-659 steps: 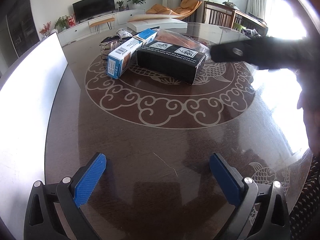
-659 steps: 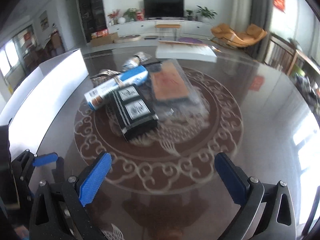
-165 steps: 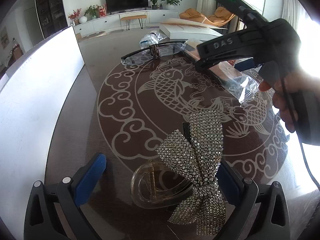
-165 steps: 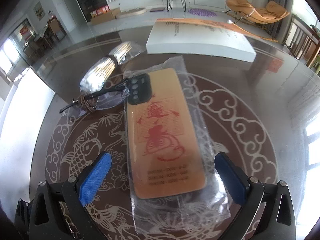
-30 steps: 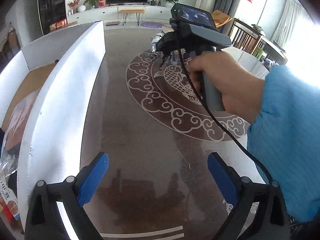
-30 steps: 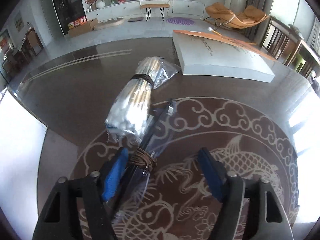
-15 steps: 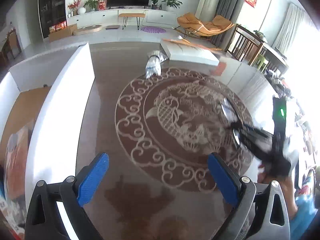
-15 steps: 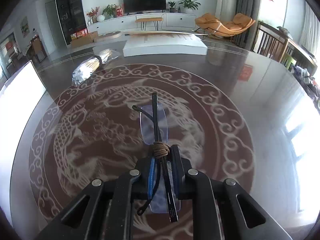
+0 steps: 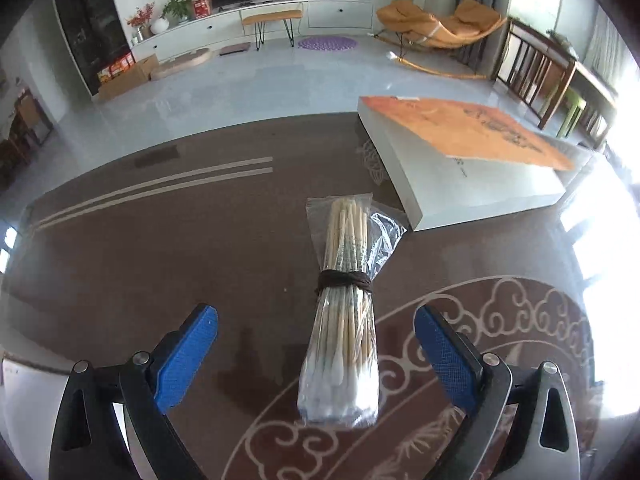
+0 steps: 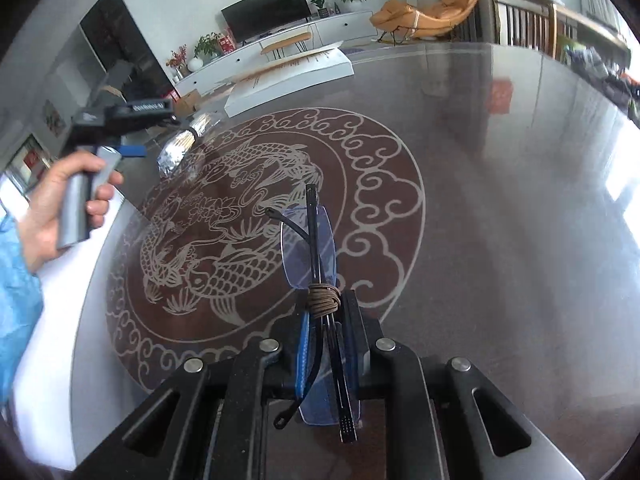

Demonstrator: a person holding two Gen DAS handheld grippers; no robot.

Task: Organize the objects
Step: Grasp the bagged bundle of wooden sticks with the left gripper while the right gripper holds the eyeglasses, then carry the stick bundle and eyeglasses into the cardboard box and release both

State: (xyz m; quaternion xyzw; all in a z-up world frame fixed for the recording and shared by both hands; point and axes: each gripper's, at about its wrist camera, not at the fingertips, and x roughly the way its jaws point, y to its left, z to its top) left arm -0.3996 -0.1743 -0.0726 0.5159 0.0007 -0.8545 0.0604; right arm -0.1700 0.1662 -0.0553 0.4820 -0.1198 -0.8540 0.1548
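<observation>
The left gripper [image 9: 316, 354], jaws apart, hovers over a clear plastic bag of wooden cotton swabs [image 9: 344, 320] lying on the dark patterned glass tabletop [image 9: 160, 248]. The right gripper [image 10: 326, 354] is clamped on folded black-framed glasses [image 10: 316, 256] above the tabletop.

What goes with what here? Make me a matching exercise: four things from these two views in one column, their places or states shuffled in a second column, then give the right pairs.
Column one:
1. folded glasses
2. bag of cotton swabs
3. left gripper
4. white flat box

Column two:
A. lying at the table's far edge, orange sheet on top
B. open, one pad on each side of the bag
C. clamped between blue pads, above the table
D. lying on the table, tied round the middle with a dark band

Pairs: 1-C, 2-D, 3-B, 4-A
</observation>
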